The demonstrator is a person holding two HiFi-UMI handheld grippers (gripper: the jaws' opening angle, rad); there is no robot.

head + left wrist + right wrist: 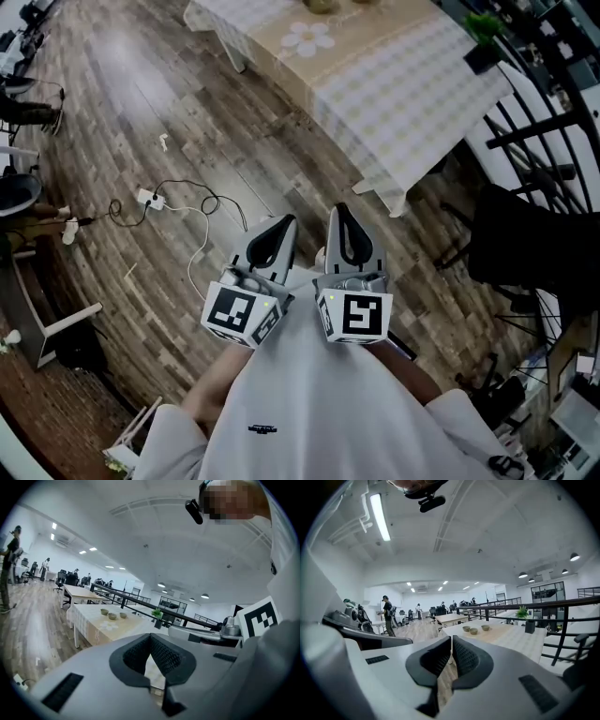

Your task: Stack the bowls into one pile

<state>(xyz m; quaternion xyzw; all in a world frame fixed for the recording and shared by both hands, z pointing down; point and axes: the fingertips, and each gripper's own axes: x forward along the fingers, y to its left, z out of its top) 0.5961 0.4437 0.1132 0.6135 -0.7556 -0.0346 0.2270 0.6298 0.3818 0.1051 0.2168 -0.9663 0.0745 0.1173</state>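
While both units sit tucked against the person's torso, stacking isn't under way – this is the approach step, judging by the layout.

Left hand-held gripper [284, 223]: jaws closed tip to tip, nothing between them; its own view confirms it [150, 635]. Right hand-held gripper [340, 211]: same state, jaws together and empty [452, 638]. The 2 sit side by side, both pointing forward toward the tabletop [403, 94].

The bowls are well apart from both grippers. The left gripper view shows 3 in a loose row on the tabletop [93, 630]: bowl 1 [104, 611], bowl 2 [112, 616], bowl 3 [123, 615]. All 3 are separate and none is nested. The right gripper view shows the same 3 [474, 631]. The head view only catches them at the top edge, cut off.

Next move, as I read it: close the gap to the tabletop, then open 1 set of jaws before reaching. A rim pinch on an end bowl looks simplest, with the other gripper steadying the target bowl.

Watch-outs:
- a cable [178, 202] lies on the floor [141, 112] to the left of the walking path
- a potted plant [157, 614] stands at the far edge of the tabletop, clear of the bowls
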